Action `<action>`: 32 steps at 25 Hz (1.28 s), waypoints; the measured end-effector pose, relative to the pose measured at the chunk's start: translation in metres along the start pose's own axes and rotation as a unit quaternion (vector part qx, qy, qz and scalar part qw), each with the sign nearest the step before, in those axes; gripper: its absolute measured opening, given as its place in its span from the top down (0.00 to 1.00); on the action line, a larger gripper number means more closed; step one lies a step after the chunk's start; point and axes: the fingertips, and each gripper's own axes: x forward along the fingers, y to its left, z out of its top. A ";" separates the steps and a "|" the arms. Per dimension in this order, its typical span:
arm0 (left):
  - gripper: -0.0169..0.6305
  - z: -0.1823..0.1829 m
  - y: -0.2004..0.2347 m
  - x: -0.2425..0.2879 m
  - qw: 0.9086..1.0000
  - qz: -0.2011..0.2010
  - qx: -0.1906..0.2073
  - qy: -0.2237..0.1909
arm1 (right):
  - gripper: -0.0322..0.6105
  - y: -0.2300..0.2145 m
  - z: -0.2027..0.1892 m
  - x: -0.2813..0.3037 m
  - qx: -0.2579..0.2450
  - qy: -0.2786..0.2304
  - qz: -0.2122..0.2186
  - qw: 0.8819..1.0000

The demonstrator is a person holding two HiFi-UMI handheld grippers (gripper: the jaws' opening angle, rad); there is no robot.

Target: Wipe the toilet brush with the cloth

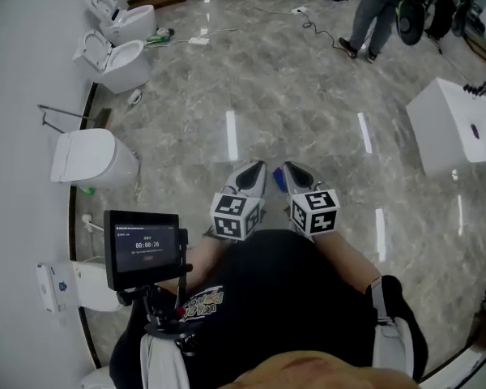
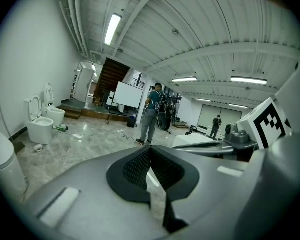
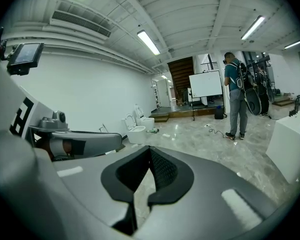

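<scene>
My left gripper [image 1: 257, 168] and right gripper [image 1: 291, 168] are held side by side in front of the person's body, above the marble floor, both pointing forward. In the left gripper view the left gripper [image 2: 149, 152] has its dark ribbed pads pressed together with nothing between them. The right gripper [image 3: 150, 152] looks the same in its own view, shut and empty. A small blue patch [image 1: 279, 181] shows on the floor between the two grippers; I cannot tell what it is. No toilet brush or cloth can be made out with certainty.
Three white toilets [image 1: 93, 157] [image 1: 123, 60] [image 1: 128, 21] line the left wall. A white box [image 1: 456, 126] stands at the right. A person [image 1: 373, 14] stands at the far end near cables on the floor. A small screen [image 1: 142, 246] is mounted at the wearer's chest.
</scene>
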 end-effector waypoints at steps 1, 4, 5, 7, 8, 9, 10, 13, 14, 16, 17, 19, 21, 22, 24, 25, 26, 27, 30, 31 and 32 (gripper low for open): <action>0.97 0.002 -0.001 0.000 1.000 -0.001 0.004 -0.003 | 0.95 -0.001 0.001 -0.001 0.001 -0.002 -0.001 1.000; 0.97 0.006 -0.003 0.001 1.000 -0.005 0.010 -0.007 | 0.95 -0.004 0.003 -0.003 0.005 -0.007 -0.007 1.000; 0.97 0.006 -0.003 0.001 1.000 -0.005 0.010 -0.006 | 0.95 -0.004 0.003 -0.003 0.006 -0.008 -0.008 1.000; 0.97 0.004 -0.003 0.000 1.000 -0.005 0.009 -0.006 | 0.95 -0.004 0.000 -0.003 0.009 -0.007 -0.009 1.000; 0.97 0.003 -0.003 -0.001 1.000 -0.004 0.008 -0.006 | 0.95 -0.004 -0.001 -0.004 0.011 -0.005 -0.009 1.000; 0.97 0.003 -0.004 -0.001 1.000 -0.004 0.007 -0.006 | 0.95 -0.005 -0.001 -0.005 0.012 -0.004 -0.009 1.000; 0.97 0.003 -0.005 -0.001 1.000 -0.005 0.007 -0.005 | 0.95 -0.005 -0.001 -0.006 0.014 -0.004 -0.010 1.000; 0.97 0.004 -0.005 0.000 1.000 -0.008 0.007 -0.005 | 0.95 -0.006 0.000 -0.007 0.014 -0.007 -0.013 1.000; 0.97 0.004 -0.004 0.000 1.000 -0.007 0.007 -0.005 | 0.95 -0.005 0.000 -0.007 0.014 -0.008 -0.013 1.000; 0.97 0.004 -0.003 0.000 1.000 -0.006 0.007 -0.006 | 0.95 -0.005 -0.001 -0.006 0.016 -0.007 -0.013 1.000; 0.97 0.004 -0.003 -0.001 1.000 -0.006 0.006 -0.006 | 0.95 -0.006 -0.001 -0.006 0.017 -0.007 -0.013 1.000; 0.97 0.004 -0.002 -0.002 1.000 -0.004 0.004 -0.005 | 0.95 -0.006 -0.001 -0.006 0.019 -0.006 -0.014 1.000; 0.97 0.004 -0.002 -0.003 1.000 -0.002 0.001 -0.004 | 0.95 -0.005 -0.001 -0.007 0.019 -0.005 -0.012 1.000; 0.97 0.005 -0.003 -0.002 1.000 -0.001 0.000 -0.004 | 0.95 -0.005 0.000 -0.007 0.018 -0.005 -0.010 1.000; 0.97 0.006 -0.005 0.000 1.000 -0.001 -0.002 -0.004 | 0.95 -0.007 0.003 -0.009 0.015 -0.004 -0.008 1.000; 0.97 0.007 -0.006 0.000 1.000 -0.002 -0.001 -0.004 | 0.95 -0.007 0.004 -0.009 0.014 -0.005 -0.008 1.000; 0.97 0.007 -0.006 0.000 1.000 -0.003 0.000 -0.004 | 0.95 -0.007 0.004 -0.009 0.014 -0.007 -0.009 1.000; 0.97 0.007 -0.006 0.000 1.000 -0.004 0.001 -0.004 | 0.95 -0.007 0.004 -0.009 0.015 -0.007 -0.009 1.000; 0.97 0.007 -0.005 -0.001 1.000 -0.003 0.003 -0.006 | 0.95 -0.006 0.003 -0.007 0.016 -0.008 -0.008 1.000; 0.97 0.007 -0.004 -0.001 1.000 -0.003 0.003 -0.006 | 0.95 -0.006 0.003 -0.007 0.015 -0.008 -0.007 1.000; 0.97 0.006 -0.004 -0.001 1.000 -0.002 0.002 -0.007 | 0.95 -0.005 0.003 -0.007 0.014 -0.007 -0.007 1.000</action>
